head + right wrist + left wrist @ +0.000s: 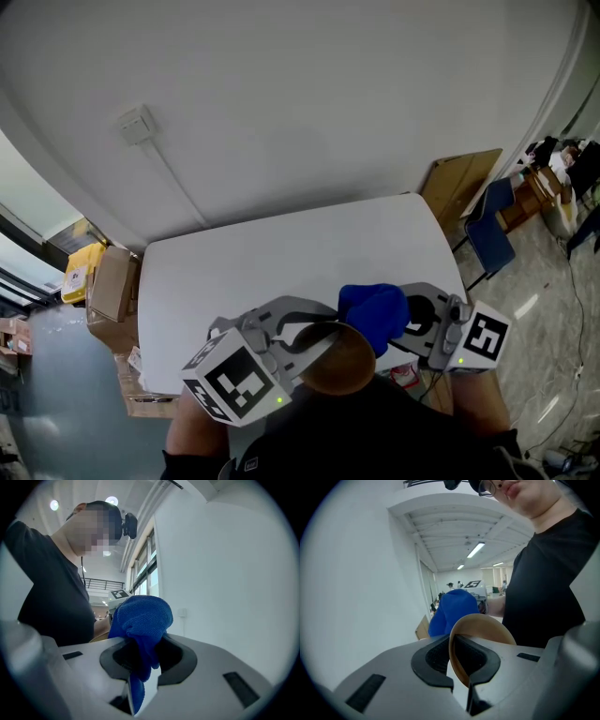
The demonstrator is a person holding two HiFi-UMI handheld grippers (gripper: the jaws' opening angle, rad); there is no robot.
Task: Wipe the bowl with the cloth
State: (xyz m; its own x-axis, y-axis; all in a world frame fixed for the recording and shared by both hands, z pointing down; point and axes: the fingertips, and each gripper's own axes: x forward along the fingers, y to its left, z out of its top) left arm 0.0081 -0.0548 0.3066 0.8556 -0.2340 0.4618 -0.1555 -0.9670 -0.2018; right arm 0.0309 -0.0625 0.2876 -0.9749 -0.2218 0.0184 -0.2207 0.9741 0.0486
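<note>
Two grippers up over white table (281, 253), close to person's chest. L gripper (459, 670) jaws pinched on rim of brown bowl (485, 627), held on edge. Blue cloth (375, 314) bunched right at bowl mouth, clamped tight in R gripper (143, 663). Contact w/ inside unclear; wiping prob barely begun, most left. Head view shows bowl & cloth together; gripper views show each pinch

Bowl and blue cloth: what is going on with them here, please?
A person stands at a white table with a gripper in each hand. The left gripper is shut on the rim of a brown bowl, held up near the person's chest. The right gripper is shut on a bunched blue cloth, right next to the bowl's rim. Whether the cloth touches the bowl cannot be told.
</note>
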